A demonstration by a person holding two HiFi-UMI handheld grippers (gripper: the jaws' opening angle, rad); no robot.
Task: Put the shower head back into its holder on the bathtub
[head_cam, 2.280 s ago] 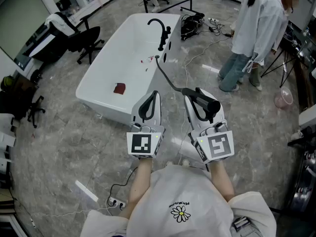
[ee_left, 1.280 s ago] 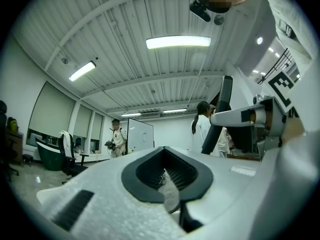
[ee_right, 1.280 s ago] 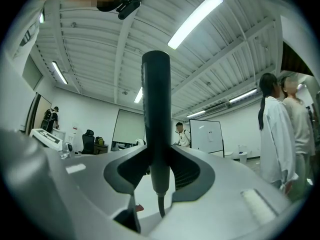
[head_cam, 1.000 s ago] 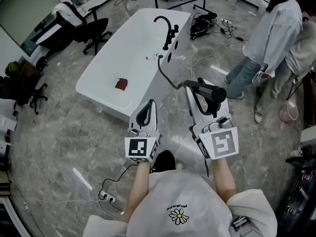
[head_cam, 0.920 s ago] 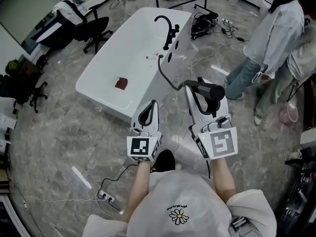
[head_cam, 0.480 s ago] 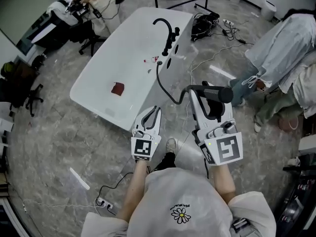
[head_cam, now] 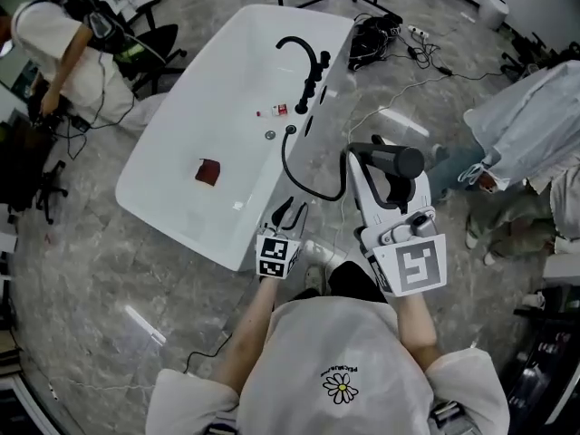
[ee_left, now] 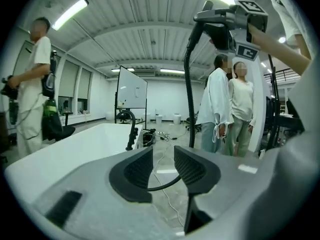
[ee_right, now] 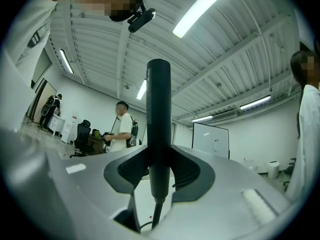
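The white bathtub (head_cam: 181, 184) runs up the middle of the head view, with a black faucet (head_cam: 304, 57) on its right rim. A black hose (head_cam: 299, 184) loops from the rim to the black shower head (head_cam: 391, 160). My right gripper (head_cam: 373, 167) is shut on the shower head, raised beside the tub's right side. In the right gripper view the handle (ee_right: 158, 114) stands upright, clamped between the pads. My left gripper (head_cam: 288, 210) hangs low by the tub's near corner, its jaws opening. The hose (ee_left: 165, 184) shows through the gap of the left gripper (ee_left: 163, 159), untouched.
A red item (head_cam: 207, 171) lies in the tub and small items (head_cam: 279, 110) sit near the drain. One person (head_cam: 63, 48) bends at the top left, another in white (head_cam: 530, 120) stands at the right. Cables (head_cam: 381, 30) trail on the floor behind the tub.
Both grippers have moved closer to the tub. The left gripper has dropped low by the near corner and its jaws have parted. The right gripper still carries the shower head.
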